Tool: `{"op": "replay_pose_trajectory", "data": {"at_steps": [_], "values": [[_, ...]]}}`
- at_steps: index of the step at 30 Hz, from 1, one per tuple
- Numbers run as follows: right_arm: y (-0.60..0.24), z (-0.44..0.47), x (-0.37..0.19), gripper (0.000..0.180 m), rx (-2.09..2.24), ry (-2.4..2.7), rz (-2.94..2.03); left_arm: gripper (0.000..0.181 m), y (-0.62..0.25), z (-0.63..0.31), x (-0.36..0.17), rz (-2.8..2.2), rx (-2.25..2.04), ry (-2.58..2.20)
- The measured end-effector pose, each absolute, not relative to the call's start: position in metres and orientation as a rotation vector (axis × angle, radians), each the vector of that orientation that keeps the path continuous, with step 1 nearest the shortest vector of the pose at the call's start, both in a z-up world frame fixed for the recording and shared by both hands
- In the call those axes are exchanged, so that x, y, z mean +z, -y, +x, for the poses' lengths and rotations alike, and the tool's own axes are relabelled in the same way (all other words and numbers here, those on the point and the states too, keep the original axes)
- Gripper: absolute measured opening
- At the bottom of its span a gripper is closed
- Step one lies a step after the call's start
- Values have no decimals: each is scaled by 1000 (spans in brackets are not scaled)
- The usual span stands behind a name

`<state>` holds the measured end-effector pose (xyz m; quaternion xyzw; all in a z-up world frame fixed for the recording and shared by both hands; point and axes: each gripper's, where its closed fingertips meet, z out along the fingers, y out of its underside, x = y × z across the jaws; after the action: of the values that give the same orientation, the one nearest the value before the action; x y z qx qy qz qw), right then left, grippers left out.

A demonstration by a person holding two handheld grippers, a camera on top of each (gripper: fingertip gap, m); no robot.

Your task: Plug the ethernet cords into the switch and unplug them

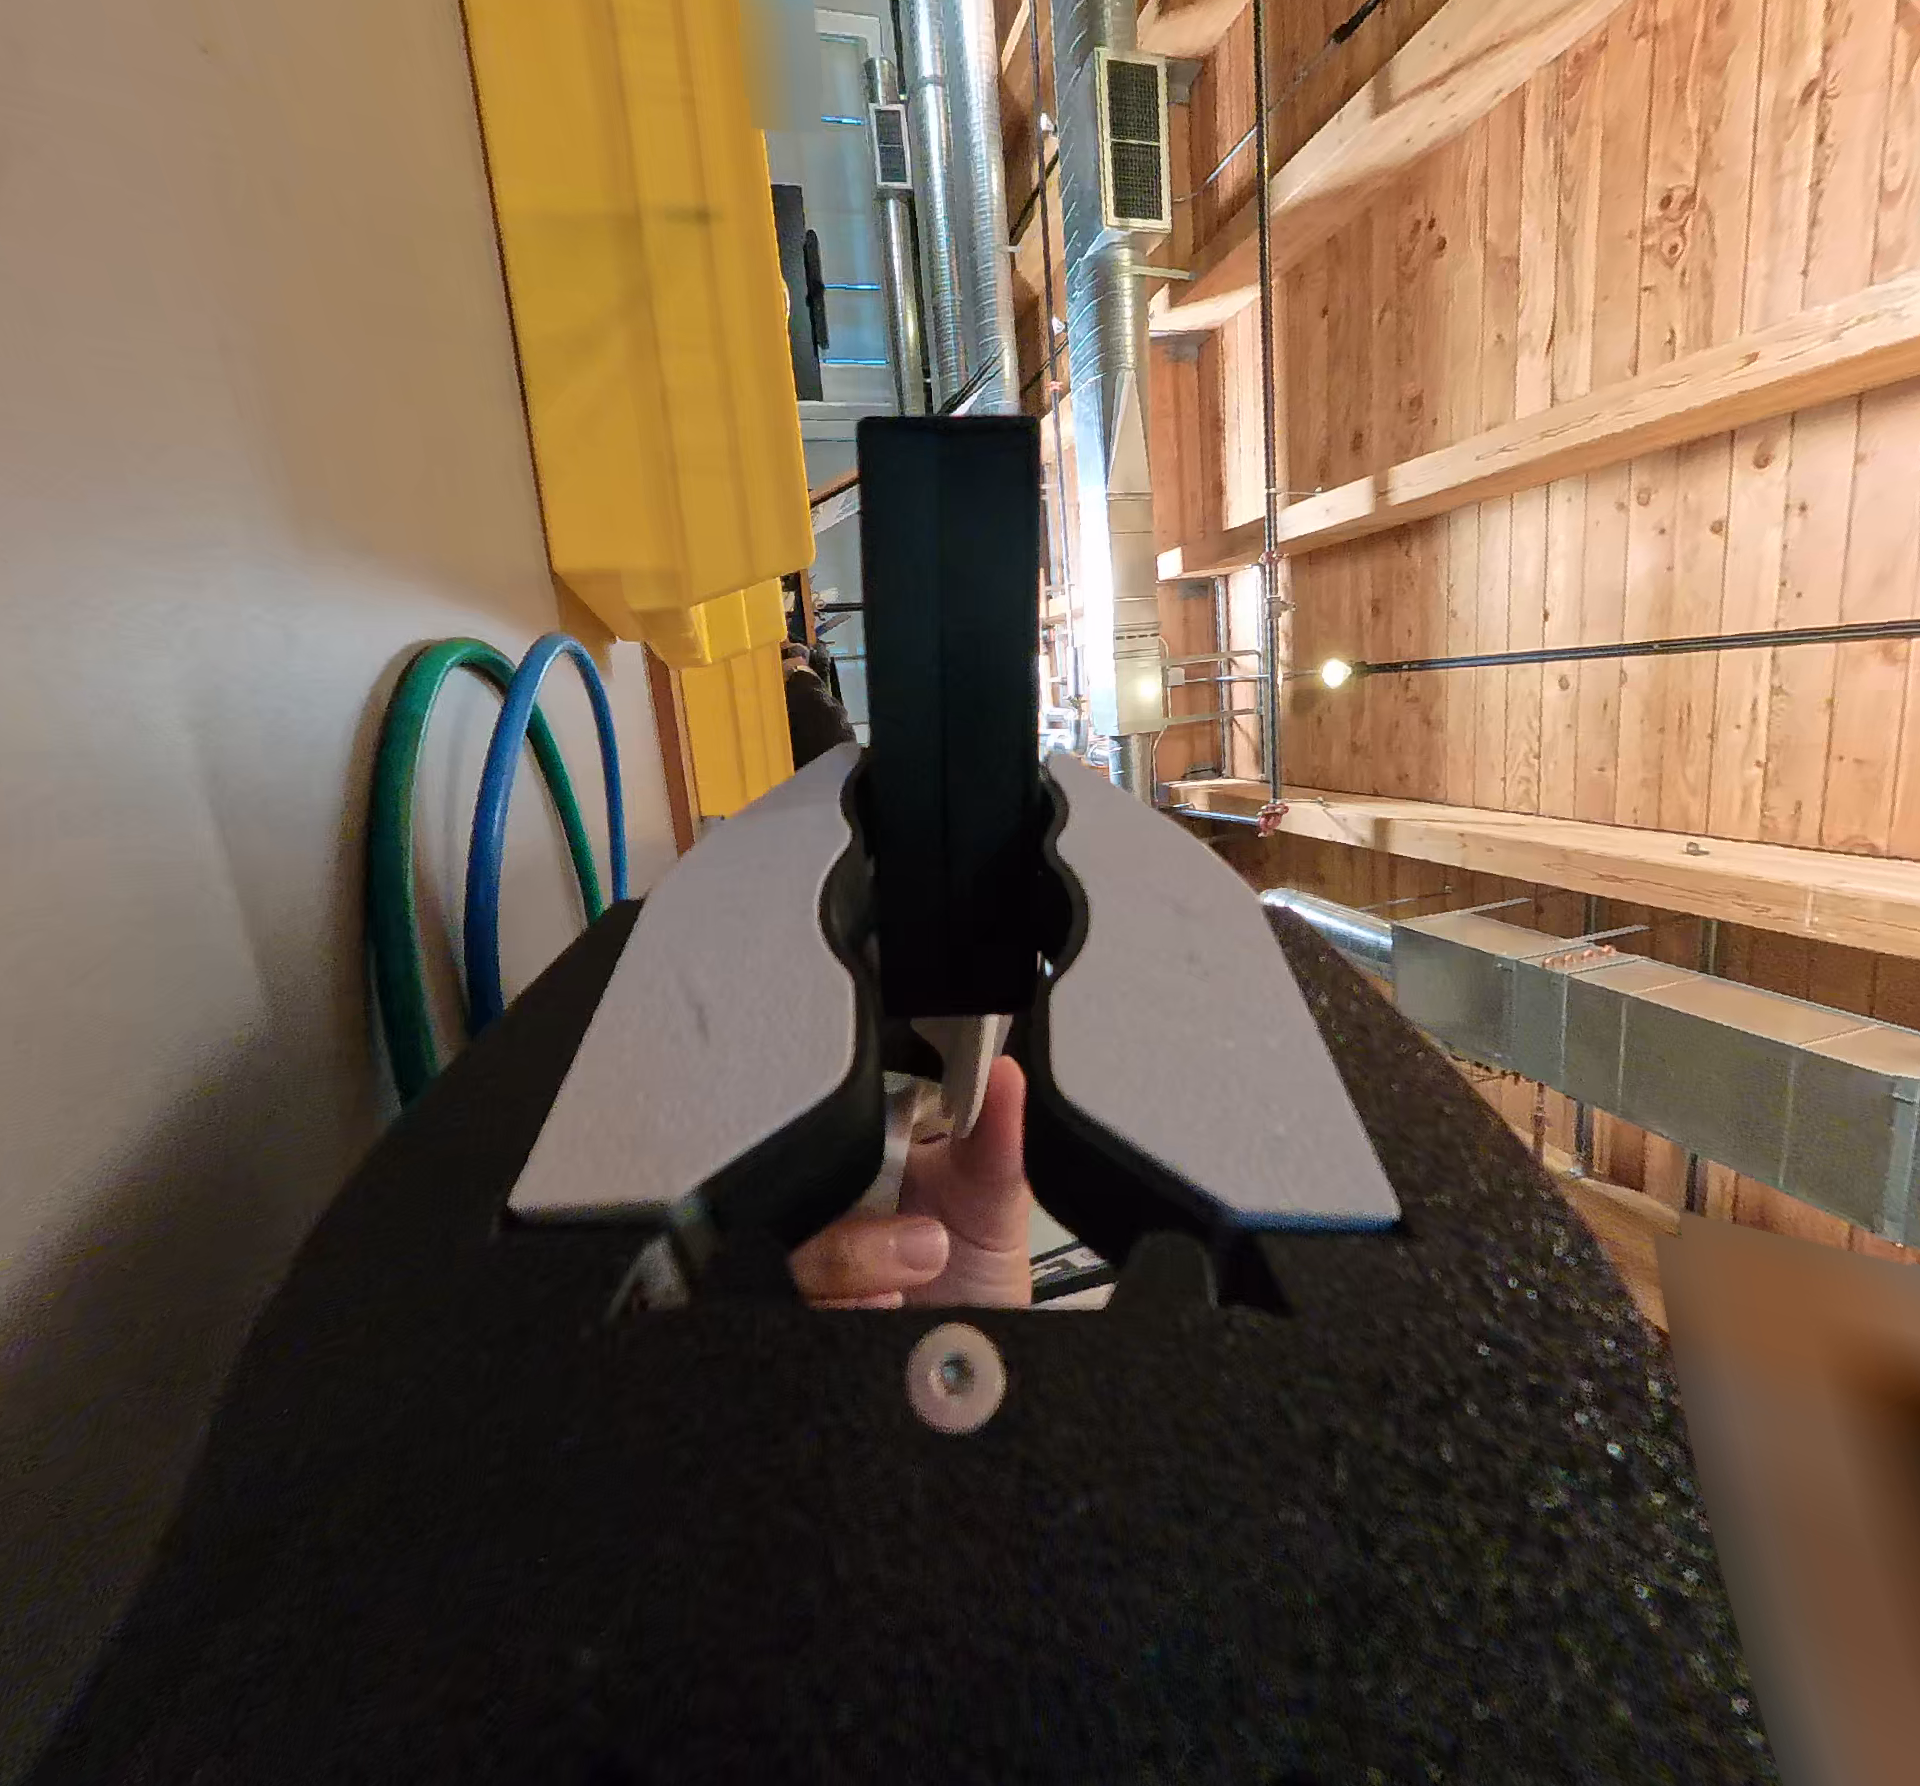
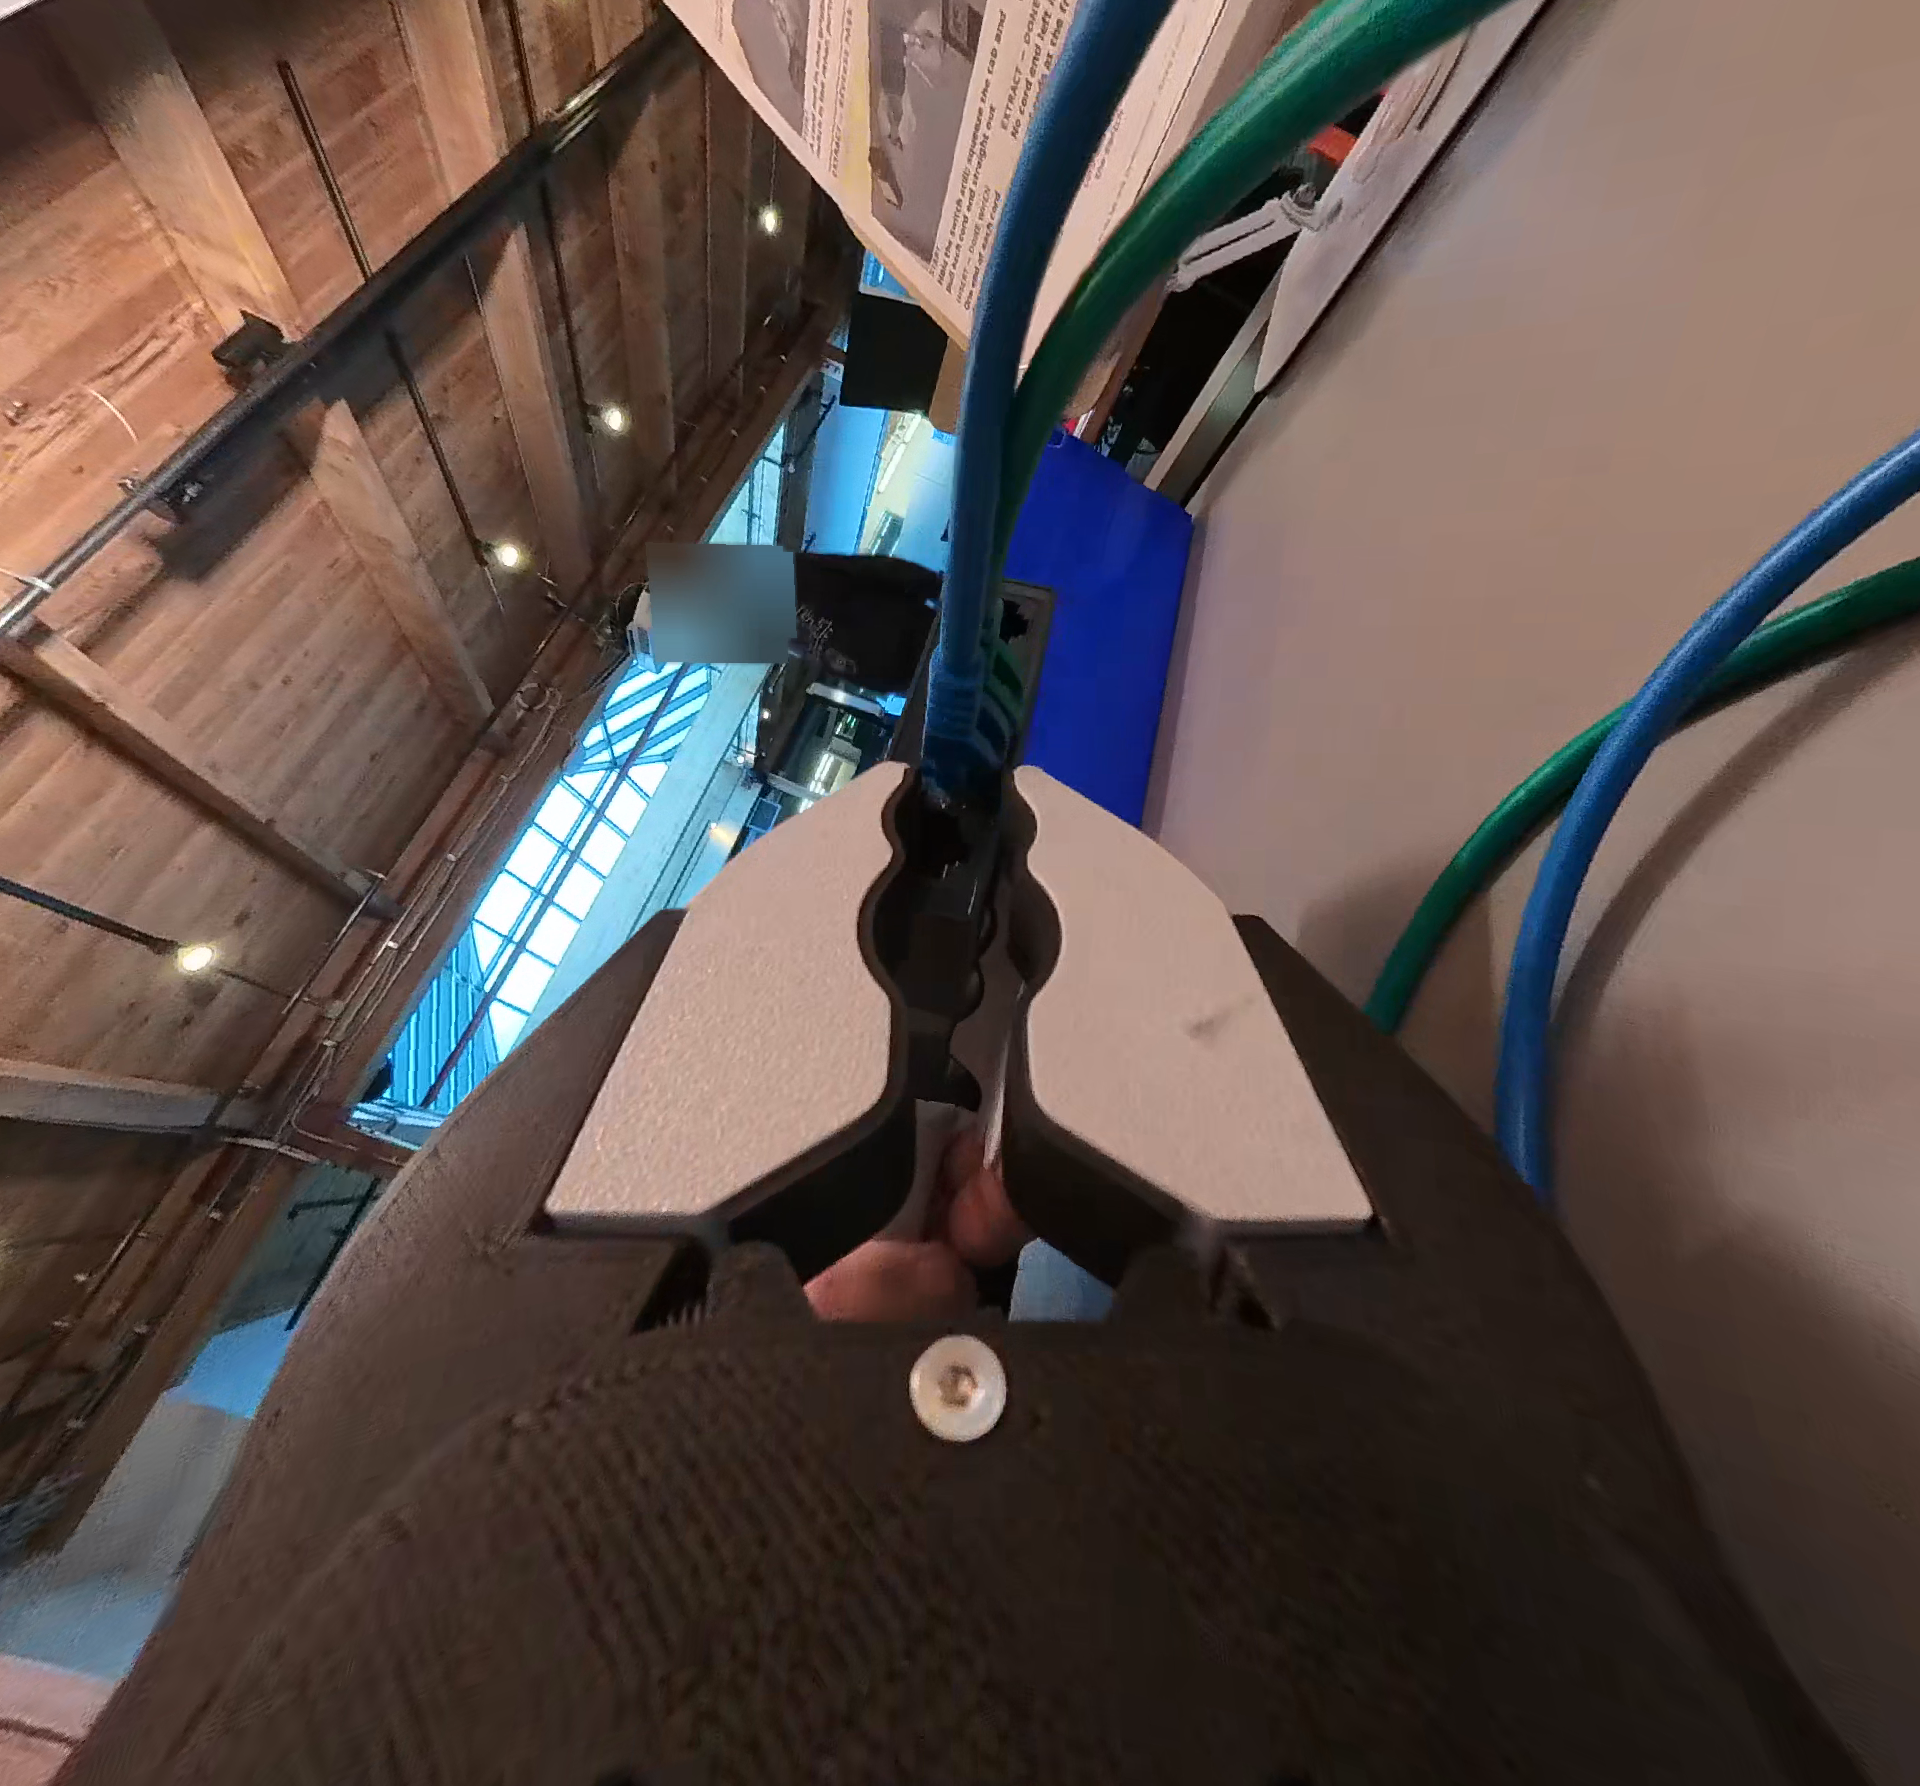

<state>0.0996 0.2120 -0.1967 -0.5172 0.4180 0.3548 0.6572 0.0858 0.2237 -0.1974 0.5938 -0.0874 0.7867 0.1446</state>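
The views are tilted sideways. My left gripper (image 1: 951, 786) is shut on the black switch (image 1: 948, 656), a narrow box that sticks out past the fingertips. A green cord (image 1: 400, 863) and a blue cord (image 1: 499, 822) loop on the pale table to its left. My right gripper (image 2: 956, 786) is shut on the plug end of the blue cord (image 2: 961, 697), which runs up and away. The green cord's plug (image 2: 1000, 687) sits right behind it, at the switch's port face (image 2: 1027, 624). Whether either plug is seated is hidden.
Stacked yellow bins (image 1: 623, 282) stand on the pale table (image 1: 208, 489) beyond the cords. In the right wrist view a blue bin (image 2: 1101, 656) and printed sheets (image 2: 883, 74) lie past the switch. More blue (image 2: 1558, 905) and green (image 2: 1475, 863) cord loops over the table.
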Motion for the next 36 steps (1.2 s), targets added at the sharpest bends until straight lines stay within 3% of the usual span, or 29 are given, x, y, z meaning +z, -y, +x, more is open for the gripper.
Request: {"op": "replay_pose_trajectory", "data": {"at_steps": [36], "values": [[-214,101,-207,7,685,-853,-1248,27,-222,87,-206,1865,2376,594]]}}
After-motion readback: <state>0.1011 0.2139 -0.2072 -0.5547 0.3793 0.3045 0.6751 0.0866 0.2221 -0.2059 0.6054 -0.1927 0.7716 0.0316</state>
